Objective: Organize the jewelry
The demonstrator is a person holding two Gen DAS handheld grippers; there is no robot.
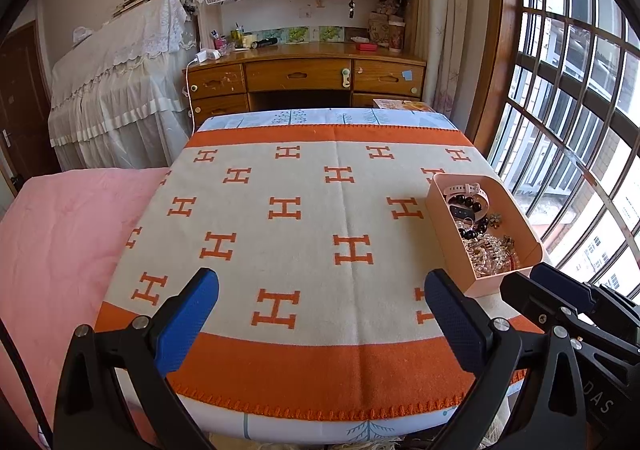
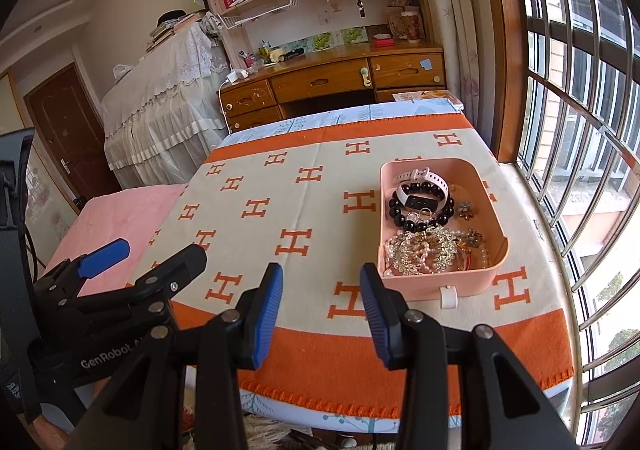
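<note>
Both grippers we hold empty over the near edge: left gripper (image 1: 322, 298) jaws wide apart, right gripper (image 2: 322, 294) about half open. Pink tray (image 2: 486, 274) with jewelry (image 2: 424, 246) and beaded bracelet (image 2: 420, 211) sits right, on the orange-patterned blanket (image 2: 280, 209).

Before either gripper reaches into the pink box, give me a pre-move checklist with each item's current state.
1. Left gripper jaws open, nothing between them: ok.
2. Right gripper jaws open, nothing between them: ok.
3. Pink box sits flat on the blanket, top open: ok.
4. Jewelry in the box separable: not ok; the pearl and crystal strands lie tangled.
5. Black bead bracelet free of the white watch: cannot tell.
</note>
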